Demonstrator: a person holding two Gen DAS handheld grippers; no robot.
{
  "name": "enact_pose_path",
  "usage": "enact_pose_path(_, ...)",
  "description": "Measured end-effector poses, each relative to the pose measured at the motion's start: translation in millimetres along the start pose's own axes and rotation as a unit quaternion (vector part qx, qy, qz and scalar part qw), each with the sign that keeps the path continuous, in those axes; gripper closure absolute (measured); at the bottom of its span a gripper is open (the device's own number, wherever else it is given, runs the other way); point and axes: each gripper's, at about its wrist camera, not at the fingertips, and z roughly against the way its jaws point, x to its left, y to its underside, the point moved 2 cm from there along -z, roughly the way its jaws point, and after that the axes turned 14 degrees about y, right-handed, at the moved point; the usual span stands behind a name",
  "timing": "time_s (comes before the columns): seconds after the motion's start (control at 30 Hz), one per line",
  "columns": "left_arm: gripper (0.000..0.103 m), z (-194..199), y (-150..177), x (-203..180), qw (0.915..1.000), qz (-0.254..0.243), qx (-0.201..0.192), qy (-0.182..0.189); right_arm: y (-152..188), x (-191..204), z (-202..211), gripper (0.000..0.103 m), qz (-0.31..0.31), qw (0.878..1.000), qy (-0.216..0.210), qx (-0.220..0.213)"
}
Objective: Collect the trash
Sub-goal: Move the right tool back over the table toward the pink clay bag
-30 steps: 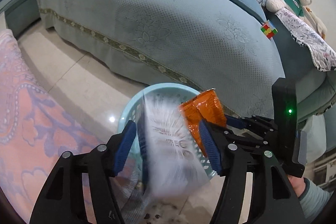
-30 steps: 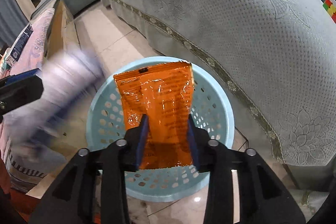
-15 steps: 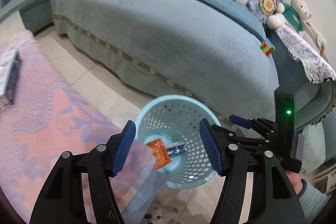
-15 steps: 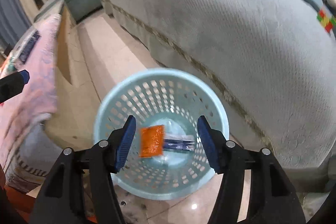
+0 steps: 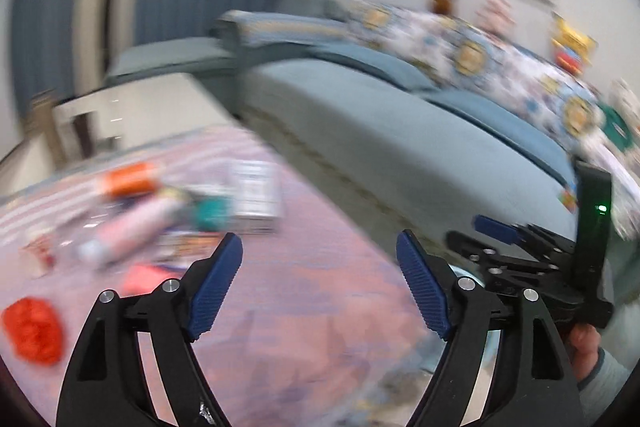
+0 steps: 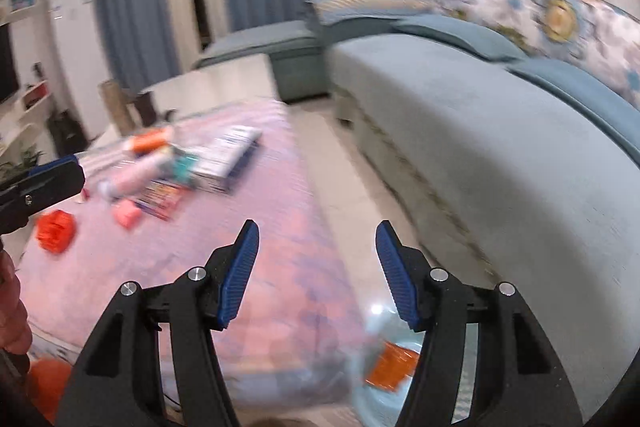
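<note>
Trash lies scattered on the pink tabletop, so with your left gripper just opened and right gripper empty with jaws apart, next reach for another piece.

Both wrist cameras look along their fingers, tilted down — sharing the pink-clothed table and sofa

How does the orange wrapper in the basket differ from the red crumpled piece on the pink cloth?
The orange wrapper looks flat and glossy; the red crumpled piece is bunched into a lump. The wrapper lies in the light blue basket on the floor; the red piece sits on the pink cloth, uncollected. Neither is held by a claw.
</note>
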Motion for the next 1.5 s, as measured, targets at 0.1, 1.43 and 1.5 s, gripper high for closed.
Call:
enact_pose_path(0.1, 0.025, 36, 4, 54, 0.9959, 0.044, -0.026, -0.075, -14, 48, -11, 0.046, 0.026, 0.999, -0.029, -0.003)
enact_pose_path(1.43, 0.02, 92, 107, 293, 0.9168, 0.272, -0.014, -0.292, 23, 335, -123, 0.051, 0.243, 0.94, -0.209, 0.117)
enact_pose_path(1.5, 0.021, 96, 109, 292, 0.9188, 0.275, -0.022, -0.282, 20, 334, -129, 0.044, 0.208, 0.943, -0.216, 0.143)
